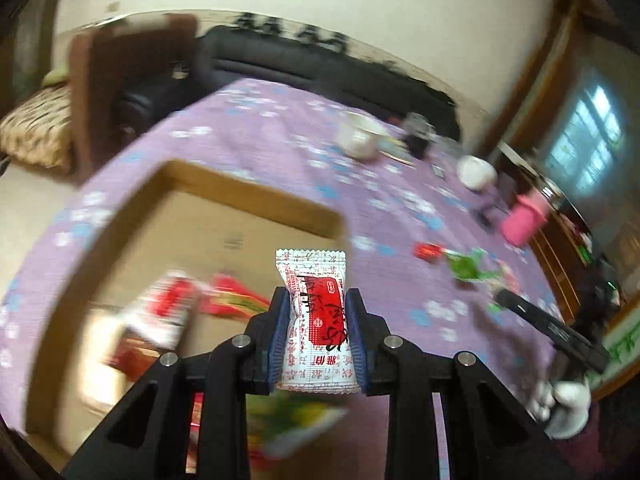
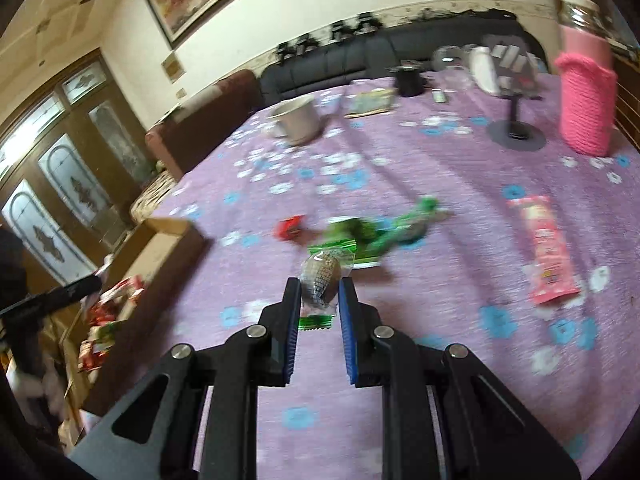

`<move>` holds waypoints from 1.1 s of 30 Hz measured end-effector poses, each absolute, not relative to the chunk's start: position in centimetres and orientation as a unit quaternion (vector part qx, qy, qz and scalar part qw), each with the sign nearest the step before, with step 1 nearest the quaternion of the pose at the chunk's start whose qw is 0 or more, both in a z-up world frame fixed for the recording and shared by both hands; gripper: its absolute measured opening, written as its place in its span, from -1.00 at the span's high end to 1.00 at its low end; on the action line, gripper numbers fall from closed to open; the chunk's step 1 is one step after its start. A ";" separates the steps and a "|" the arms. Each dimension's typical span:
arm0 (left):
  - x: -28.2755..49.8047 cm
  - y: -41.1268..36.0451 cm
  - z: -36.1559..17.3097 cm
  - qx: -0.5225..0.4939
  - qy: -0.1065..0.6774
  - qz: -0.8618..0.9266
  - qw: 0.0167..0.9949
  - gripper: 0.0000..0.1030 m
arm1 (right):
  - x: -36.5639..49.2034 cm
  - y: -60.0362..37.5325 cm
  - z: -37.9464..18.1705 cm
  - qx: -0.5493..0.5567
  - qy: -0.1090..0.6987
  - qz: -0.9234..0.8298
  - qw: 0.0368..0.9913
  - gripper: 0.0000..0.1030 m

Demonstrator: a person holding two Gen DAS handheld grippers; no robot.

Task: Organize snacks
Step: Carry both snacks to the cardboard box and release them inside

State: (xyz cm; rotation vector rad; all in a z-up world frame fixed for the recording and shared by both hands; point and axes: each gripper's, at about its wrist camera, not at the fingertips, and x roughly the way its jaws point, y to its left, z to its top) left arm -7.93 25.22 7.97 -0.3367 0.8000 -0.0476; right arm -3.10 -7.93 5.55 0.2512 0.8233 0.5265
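Observation:
My left gripper (image 1: 317,300) is shut on a white and red snack packet (image 1: 316,320) and holds it above the near right corner of an open cardboard box (image 1: 248,184) that holds several red and green snack packs (image 1: 168,312). My right gripper (image 2: 319,286) is shut on a small clear snack wrapper with green ends (image 2: 320,280), above the purple tablecloth (image 2: 400,360). On the cloth lie green packets (image 2: 372,234), a small red candy (image 2: 290,228) and a long pink packet (image 2: 546,248). The box also shows at the left of the right wrist view (image 2: 160,248).
A white mug (image 2: 296,122), a black cup (image 2: 408,80), a pink knitted bottle (image 2: 586,96), a black stand (image 2: 516,128) and a glass (image 2: 452,64) stand at the table's far side. A brown chair (image 1: 112,92) and a dark sofa (image 1: 320,68) lie beyond.

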 end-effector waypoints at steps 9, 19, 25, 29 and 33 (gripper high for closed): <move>-6.5 31.8 5.2 -0.215 0.417 0.008 0.883 0.45 | -4.4 7.3 7.8 0.055 0.415 0.366 0.831 0.59; -7.2 32.7 5.7 -0.230 0.402 -0.005 0.886 -0.06 | -3.3 17.1 5.7 -0.017 0.433 0.370 0.822 0.53; -9.3 32.2 6.9 -0.226 0.377 -0.008 0.898 -0.17 | -4.6 14.4 7.5 -0.011 0.402 0.358 0.843 0.19; -10.5 29.9 8.4 -0.214 0.357 -0.026 0.909 -0.31 | -5.4 10.0 8.6 0.015 0.387 0.328 0.861 0.10; -10.8 26.1 9.6 -0.188 0.355 -0.063 0.914 -0.39 | -5.6 4.7 8.3 0.044 0.389 0.291 0.873 0.08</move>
